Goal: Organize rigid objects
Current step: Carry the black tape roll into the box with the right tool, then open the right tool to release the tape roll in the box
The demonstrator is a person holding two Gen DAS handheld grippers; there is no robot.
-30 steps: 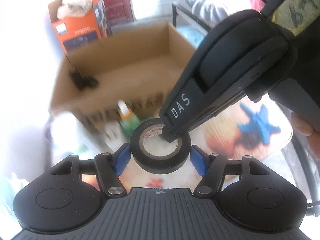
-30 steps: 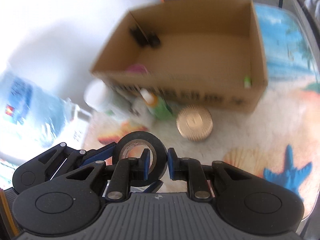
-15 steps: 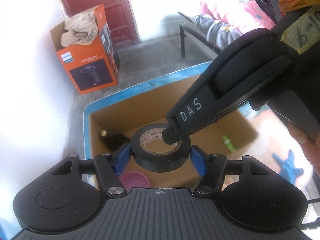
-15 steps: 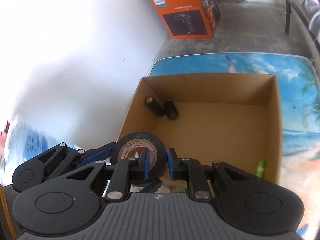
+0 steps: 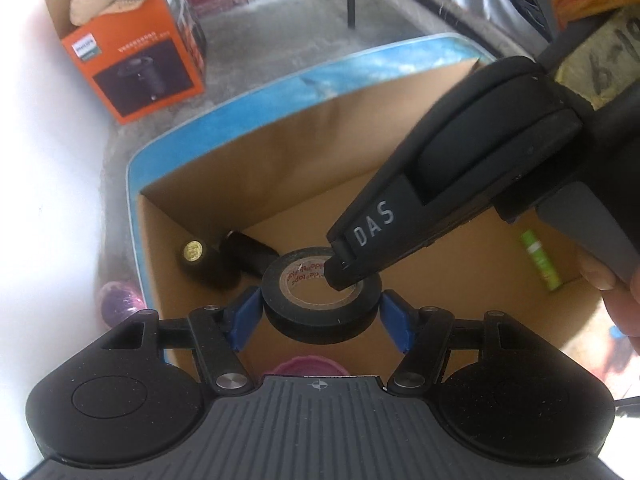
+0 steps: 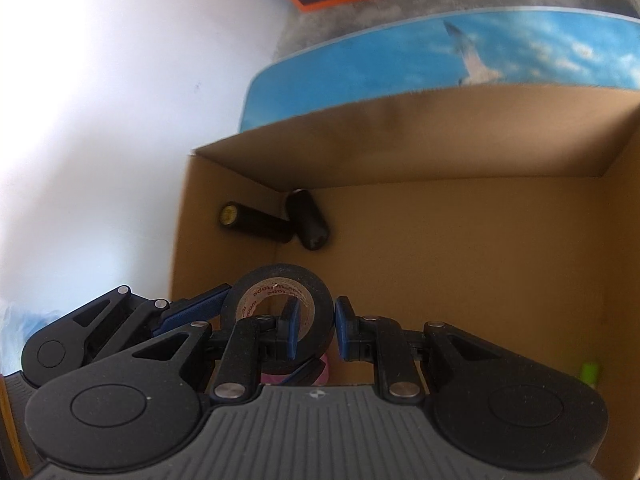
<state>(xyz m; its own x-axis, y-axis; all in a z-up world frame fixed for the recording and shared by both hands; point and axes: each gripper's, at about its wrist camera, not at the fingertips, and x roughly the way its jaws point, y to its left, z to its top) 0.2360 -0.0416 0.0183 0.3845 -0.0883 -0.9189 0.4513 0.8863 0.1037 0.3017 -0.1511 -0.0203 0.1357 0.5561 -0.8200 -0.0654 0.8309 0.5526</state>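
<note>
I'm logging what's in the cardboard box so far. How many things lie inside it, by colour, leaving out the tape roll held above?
Black cylinders: 2
Green: 1
Pink: 1
Total: 4

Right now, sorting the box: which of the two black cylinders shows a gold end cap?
The black cylinder against the box's left wall; the other black cylinder shows only dark ends.

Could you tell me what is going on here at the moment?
A person holds a black roll of electrical tape over an open brown cardboard box. The left gripper brackets the roll's outer sides, while the right gripper pinches its wall. Inside the box lie two black cylinders, a green tube and a pink round item.
</note>
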